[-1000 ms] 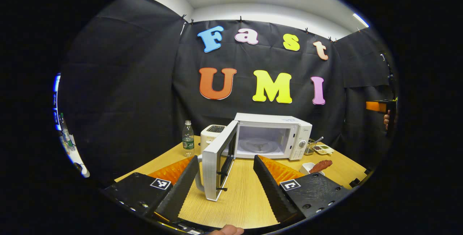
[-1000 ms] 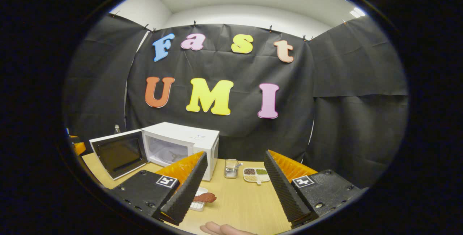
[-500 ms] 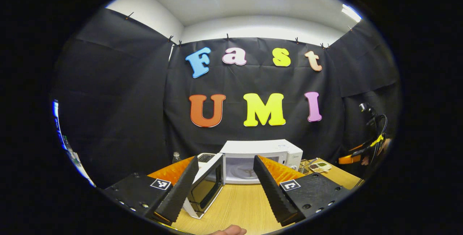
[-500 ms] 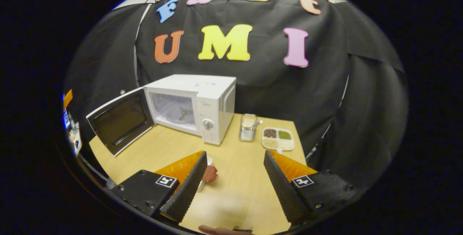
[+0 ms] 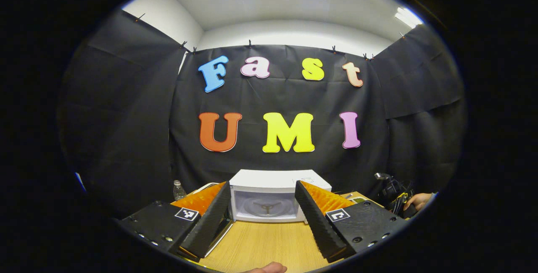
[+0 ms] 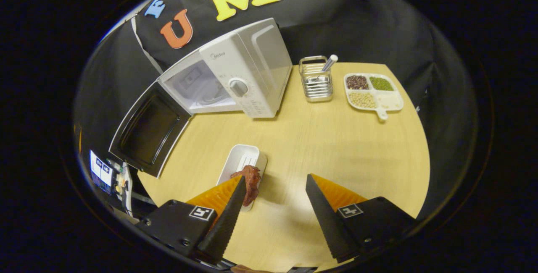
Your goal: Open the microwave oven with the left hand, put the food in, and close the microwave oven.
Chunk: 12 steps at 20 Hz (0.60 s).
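On table (image 6: 336, 138), microwave (image 6: 248, 75) door (image 6: 147, 134) swung wide. Nearer than microwave: white dish (image 6: 239, 161) with reddish food (image 6: 251, 182), just beside right gripper's (image 6: 275, 189) left finger, outside the spread jaws. Left gripper (image 5: 262, 199), jaws apart, faces microwave cavity.

recording booth: black cloth wall (image 5: 126, 109), microwave (image 6: 248, 75) on table (image 6: 336, 138).

- Microwave (image 6: 248, 71): white, with a dark inner door panel (image 6: 147, 128) at 9 o'clock.
- Surface (image 6: 336, 147): pale wood grain.
- Food (image 6: 251, 182): reddish brown, on a white dish (image 6: 239, 161).
- Divided tray (image 6: 373, 92) at 2 o'clock: white (brown, green and beige fillings).
- Holder (image 6: 316, 80): shiny metal.
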Motion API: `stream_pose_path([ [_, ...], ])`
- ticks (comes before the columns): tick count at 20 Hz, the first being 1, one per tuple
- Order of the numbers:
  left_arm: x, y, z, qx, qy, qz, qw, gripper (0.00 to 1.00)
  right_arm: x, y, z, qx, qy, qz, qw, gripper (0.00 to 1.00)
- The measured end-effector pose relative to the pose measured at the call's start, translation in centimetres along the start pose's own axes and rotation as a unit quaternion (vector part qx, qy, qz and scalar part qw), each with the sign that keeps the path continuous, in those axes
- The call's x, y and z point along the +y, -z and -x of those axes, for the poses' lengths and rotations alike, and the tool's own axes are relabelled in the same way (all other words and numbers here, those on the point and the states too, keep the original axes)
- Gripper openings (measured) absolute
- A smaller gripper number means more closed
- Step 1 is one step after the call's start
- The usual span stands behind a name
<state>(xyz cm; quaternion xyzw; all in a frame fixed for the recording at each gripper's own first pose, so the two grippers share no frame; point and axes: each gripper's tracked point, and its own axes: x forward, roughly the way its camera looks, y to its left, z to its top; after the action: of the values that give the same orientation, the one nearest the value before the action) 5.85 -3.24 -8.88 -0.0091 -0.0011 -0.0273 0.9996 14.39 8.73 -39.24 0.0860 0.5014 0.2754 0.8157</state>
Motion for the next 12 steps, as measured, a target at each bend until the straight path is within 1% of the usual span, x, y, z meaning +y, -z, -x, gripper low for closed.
stream_pose_path([
  [2, -0.5, 0.5, -0.1, 0.005, 0.004, -0.005, 1.000, 0.94, 1.4, 0.9, -1.0, 0.021, -0.047, -0.017, 0.999, 0.77],
  [3, -0.7, 0.7, -0.2, 0.007, 0.005, -0.008, 1.000, 0.94, 2.2, 1.3, -1.6, 0.033, -0.071, -0.023, 0.997, 0.71],
  [4, -0.6, 1.0, -0.2, 0.010, 0.005, -0.010, 1.000, 0.94, 2.9, 1.8, -1.9, 0.042, -0.091, -0.030, 0.995, 0.68],
  [5, -0.6, 1.1, -0.3, 0.013, 0.004, -0.013, 1.000, 0.94, 3.5, 2.3, -2.2, 0.054, -0.110, -0.036, 0.992, 0.60],
  [6, -0.4, 1.2, -0.2, 0.014, 0.002, -0.015, 1.000, 0.94, 3.9, 2.8, -2.5, 0.061, -0.121, -0.043, 0.990, 0.53],
  [8, -0.2, 1.4, -0.1, 0.015, 0.001, -0.016, 1.000, 0.94, 4.1, 3.1, -2.5, 0.058, -0.126, -0.054, 0.989, 0.20],
  [9, -0.2, 1.3, 0.1, 0.014, 0.001, -0.015, 1.000, 0.94, 4.0, 2.8, -2.2, 0.053, -0.119, -0.045, 0.990, 0.13],
  [10, 0.0, 1.2, 0.3, 0.013, 0.003, -0.014, 1.000, 0.94, 4.1, 2.8, -1.8, 0.043, -0.110, -0.037, 0.992, 0.16],
  [12, 0.4, 1.0, 0.7, 0.009, 0.004, -0.011, 1.000, 0.94, 4.0, 2.9, -1.0, 0.026, -0.084, -0.004, 0.996, 0.15],
])
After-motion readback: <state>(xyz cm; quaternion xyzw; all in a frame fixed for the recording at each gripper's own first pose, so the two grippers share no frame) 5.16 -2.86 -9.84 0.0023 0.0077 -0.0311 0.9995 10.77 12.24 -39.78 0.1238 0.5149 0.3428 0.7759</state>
